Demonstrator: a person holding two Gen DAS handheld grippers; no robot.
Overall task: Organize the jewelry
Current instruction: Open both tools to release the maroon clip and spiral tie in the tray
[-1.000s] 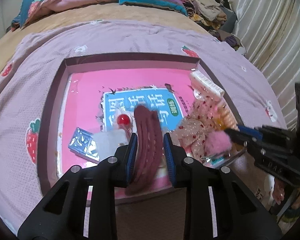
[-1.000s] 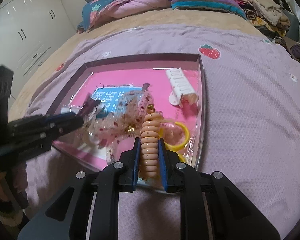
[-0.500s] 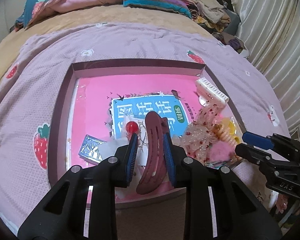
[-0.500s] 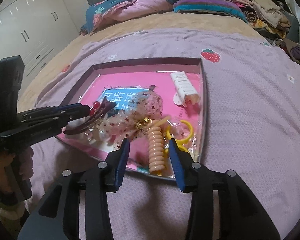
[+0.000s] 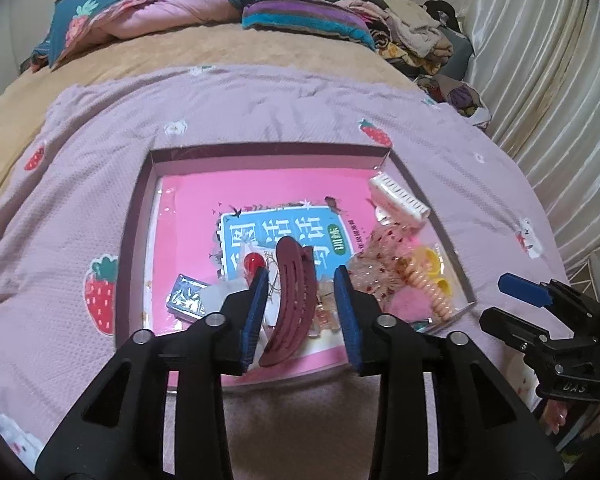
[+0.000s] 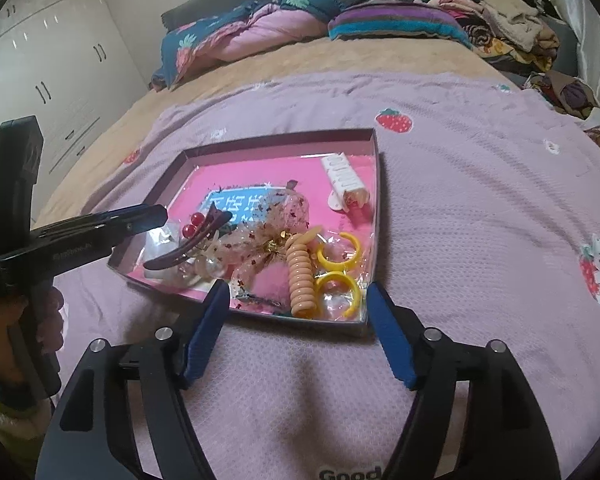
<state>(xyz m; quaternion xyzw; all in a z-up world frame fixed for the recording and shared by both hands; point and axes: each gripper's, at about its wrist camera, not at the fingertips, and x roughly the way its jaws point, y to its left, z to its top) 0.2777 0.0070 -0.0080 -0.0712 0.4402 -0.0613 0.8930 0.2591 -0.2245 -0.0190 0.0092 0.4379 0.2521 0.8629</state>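
A shallow box [image 5: 134, 216] [image 6: 374, 184] with a pink floor lies on the bed and holds hair accessories. A dark red hair clip [image 5: 290, 300] [image 6: 180, 252] lies in the box between my left gripper's [image 5: 302, 304] open jaws, touching neither pad. A peach spiral hair tie [image 6: 301, 276] [image 5: 430, 288] lies near the box's front edge, ahead of my right gripper [image 6: 296, 320], which is wide open and empty. Yellow rings [image 6: 336, 272], a sheer bow [image 6: 260, 240], a pink pom-pom [image 6: 266, 280], red beads [image 5: 254, 260] and a white clip [image 6: 346, 182] also lie in the box.
The box sits on a lilac strawberry-print blanket [image 6: 460, 220]. Folded quilts and clothes [image 5: 300, 20] pile at the bed's head. White wardrobes [image 6: 40, 80] stand left, curtains [image 5: 540, 80] right. A small blue packet [image 5: 186, 298] lies in the box's near left.
My left gripper opened and released the dark red clip into the box. My right gripper, open since half a second ago, widened and pulled back from the peach spiral tie.
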